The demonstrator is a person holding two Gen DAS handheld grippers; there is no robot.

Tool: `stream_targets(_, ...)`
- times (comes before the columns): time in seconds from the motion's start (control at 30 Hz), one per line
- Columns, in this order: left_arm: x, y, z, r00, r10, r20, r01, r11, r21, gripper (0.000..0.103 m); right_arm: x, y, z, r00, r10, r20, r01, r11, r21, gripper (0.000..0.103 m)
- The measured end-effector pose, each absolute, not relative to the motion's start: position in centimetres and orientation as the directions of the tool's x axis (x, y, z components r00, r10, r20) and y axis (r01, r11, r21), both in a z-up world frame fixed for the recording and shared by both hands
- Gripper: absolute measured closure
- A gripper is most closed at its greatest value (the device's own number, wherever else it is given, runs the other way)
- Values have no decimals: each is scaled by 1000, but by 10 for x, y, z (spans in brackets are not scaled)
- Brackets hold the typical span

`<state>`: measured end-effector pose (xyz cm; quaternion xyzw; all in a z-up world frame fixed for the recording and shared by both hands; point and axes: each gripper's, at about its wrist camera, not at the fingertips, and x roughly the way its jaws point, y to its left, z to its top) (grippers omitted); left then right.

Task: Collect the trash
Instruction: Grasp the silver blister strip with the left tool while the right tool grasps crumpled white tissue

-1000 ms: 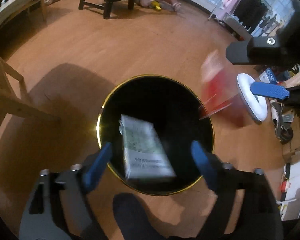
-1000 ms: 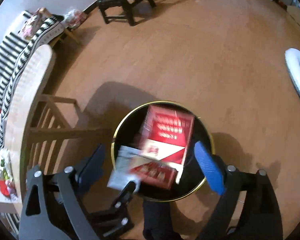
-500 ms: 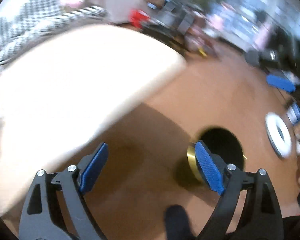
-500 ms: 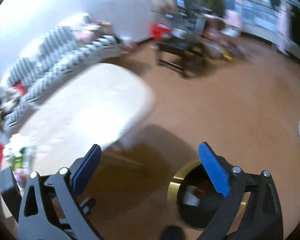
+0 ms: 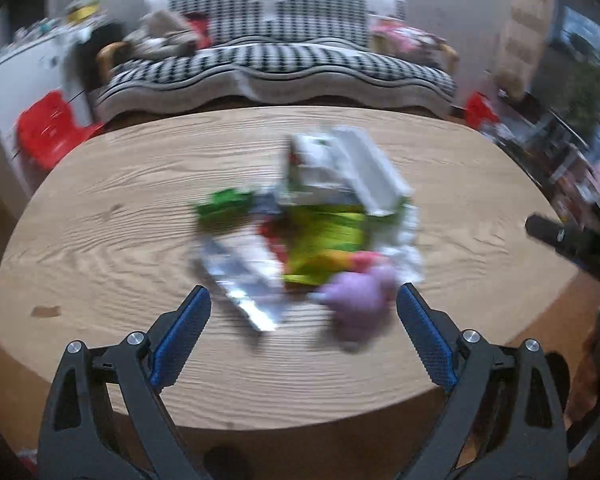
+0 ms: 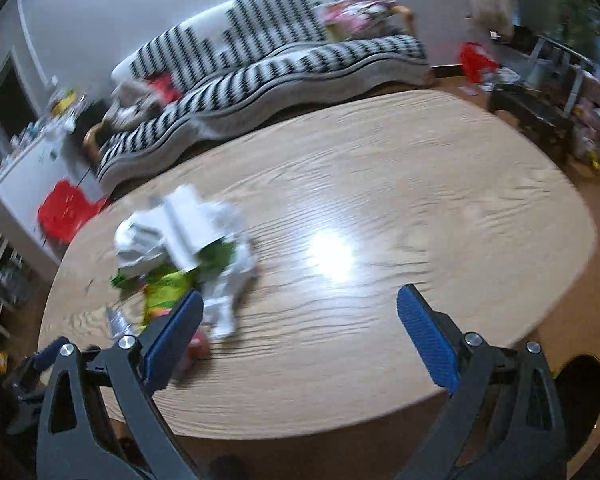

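A blurred pile of trash lies on the oval wooden table (image 5: 100, 208): a white carton (image 5: 352, 164), a yellow-green wrapper (image 5: 324, 240), a silver foil pack (image 5: 240, 276), a purple lump (image 5: 360, 300) and a green scrap (image 5: 224, 204). My left gripper (image 5: 302, 332) is open and empty, just short of the pile. My right gripper (image 6: 300, 336) is open and empty over the table's near edge; the same pile (image 6: 180, 248) sits by its left finger. The black bin (image 6: 580, 396) shows at the lower right.
A black-and-white striped sofa (image 5: 276, 60) stands behind the table. A red stool (image 5: 48, 128) is on the floor at the left. A dark low table (image 6: 532, 116) and clutter fill the right side of the room.
Both grippers dropped a box into the black bin, then swung up and away from it to face the table and its trash pile. Both stayed open.
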<state>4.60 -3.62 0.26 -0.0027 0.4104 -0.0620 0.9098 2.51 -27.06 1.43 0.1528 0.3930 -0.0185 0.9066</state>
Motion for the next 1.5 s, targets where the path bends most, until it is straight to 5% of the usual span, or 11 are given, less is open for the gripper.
stream_targets(0.7,87,43,-27,588,-32,-808,-11,999,-47,12,82,-222,-19,618,158,-770,103,955,279,12)
stream_targets(1.13,119,31,-71,507,10,-862,-92,995,-43,13,119,-209,-54,541,187,-820,131,944,302,37)
stream_targets(1.3,123,25,-80,491,-2,-871,-86,995,-51,38,128,-208,-61,550,177,-816,114,952,284,58)
stream_targets(1.33,123,23,-79,497,-2,-868,-78,996,-47,42,129,-208,-62,544,182,-819,109,953,284,69)
stream_targets(1.37,123,21,-78,497,-10,-868,-71,996,-53,55,130,-207,-64,532,193,-824,102,952,289,82)
stream_targets(1.47,122,15,-75,493,-19,-870,-54,997,-52,83,129,-204,-61,528,190,-828,84,958,274,93)
stream_targets(1.5,122,13,-75,492,-21,-871,-53,997,-54,85,127,-203,-55,541,178,-822,76,963,259,94)
